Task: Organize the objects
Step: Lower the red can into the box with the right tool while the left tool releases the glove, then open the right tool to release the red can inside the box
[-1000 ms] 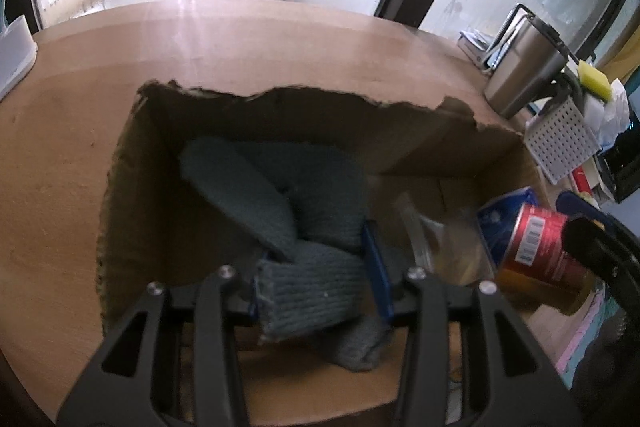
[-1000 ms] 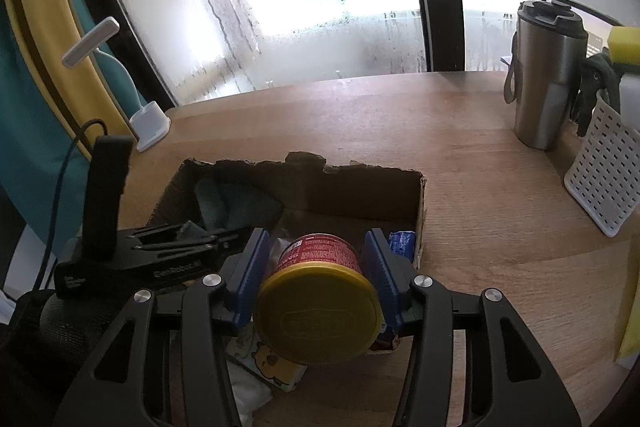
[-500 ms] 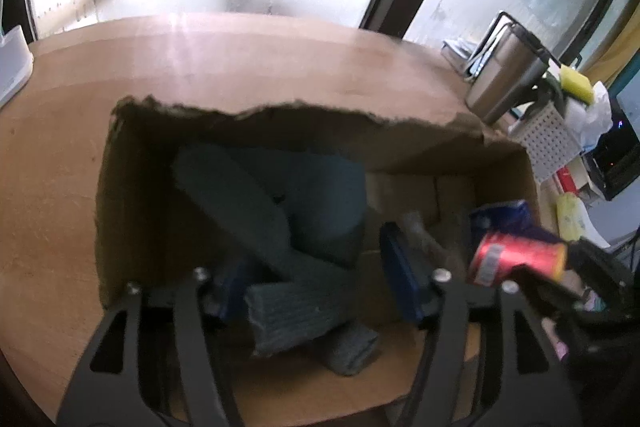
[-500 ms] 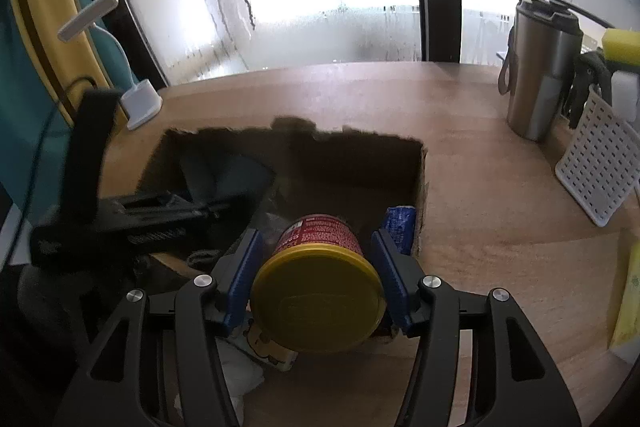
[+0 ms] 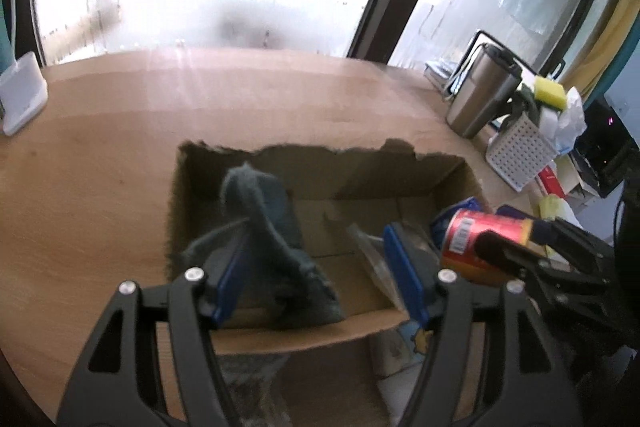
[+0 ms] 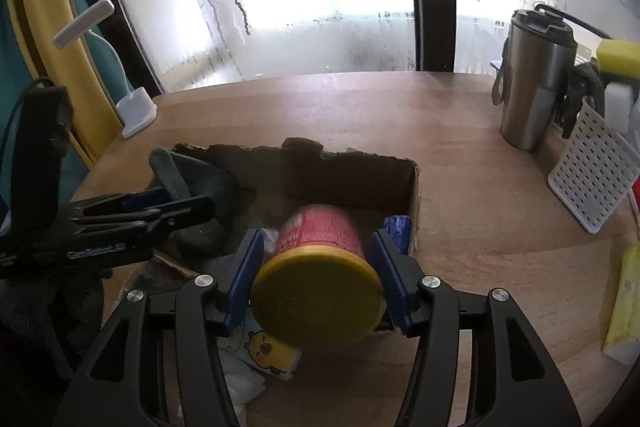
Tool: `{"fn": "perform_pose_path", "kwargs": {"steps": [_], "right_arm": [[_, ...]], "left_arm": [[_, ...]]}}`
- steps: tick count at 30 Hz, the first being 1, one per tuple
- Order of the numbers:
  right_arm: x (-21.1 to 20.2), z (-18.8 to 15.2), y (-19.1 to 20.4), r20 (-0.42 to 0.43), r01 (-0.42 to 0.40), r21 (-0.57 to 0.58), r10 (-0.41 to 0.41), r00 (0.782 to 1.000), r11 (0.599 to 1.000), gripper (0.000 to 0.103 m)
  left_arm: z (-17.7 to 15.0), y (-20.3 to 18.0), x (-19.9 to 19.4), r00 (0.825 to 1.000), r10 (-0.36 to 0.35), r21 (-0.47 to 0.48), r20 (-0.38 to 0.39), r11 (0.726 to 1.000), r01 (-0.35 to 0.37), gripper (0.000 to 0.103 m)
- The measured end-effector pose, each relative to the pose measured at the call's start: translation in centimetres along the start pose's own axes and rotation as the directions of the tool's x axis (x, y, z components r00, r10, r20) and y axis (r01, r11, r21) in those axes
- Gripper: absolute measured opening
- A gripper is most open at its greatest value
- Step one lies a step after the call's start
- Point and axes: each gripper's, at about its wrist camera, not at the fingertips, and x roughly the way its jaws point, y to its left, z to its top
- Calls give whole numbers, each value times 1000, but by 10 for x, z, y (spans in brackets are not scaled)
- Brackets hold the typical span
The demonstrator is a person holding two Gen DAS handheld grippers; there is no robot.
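A torn cardboard box (image 5: 320, 159) (image 6: 352, 171) sits on the wooden table. A grey knitted cloth (image 5: 264, 211) (image 6: 188, 183) lies at its left end. My left gripper (image 5: 316, 279) is open above the box's near wall, its left pad against the cloth; it shows in the right wrist view (image 6: 132, 215). My right gripper (image 6: 316, 267) is shut on a red can with a yellow lid (image 6: 320, 279) (image 5: 480, 239) at the box's right end. A blue packet (image 6: 398, 231) lies beside the can.
A steel tumbler (image 6: 536, 83) (image 5: 480, 91) and a white perforated basket (image 6: 592, 175) (image 5: 520, 151) with sponges stand at the right. A white lamp base (image 6: 136, 111) (image 5: 20, 99) stands at the left. A cartoon tissue pack (image 6: 264, 351) lies before the box.
My left gripper opened, let go of the grey cloth and pulled up and back. The cloth now stands slumped in the box. The right gripper lifted the can slightly.
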Motion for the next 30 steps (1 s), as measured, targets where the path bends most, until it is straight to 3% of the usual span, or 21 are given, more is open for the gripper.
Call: {"fn": "perform_pose_path", "kwargs": {"steps": [13,19,30], "right_arm": [[4,17,9,-6,31,-34,-31,999,999,58],[17,26,11,-32,50,-55,-52,998,997,58],[32,51,1,-49,95,-78,-99,994,992,58]], "left_arm": [[-3,36,-30,997,41,-24,65,999,-40,67],[-5,56,-6,995,94,-26,26,995,-94,67],[-7,59,20,999,50,-19,-18,999,-51,67]]}}
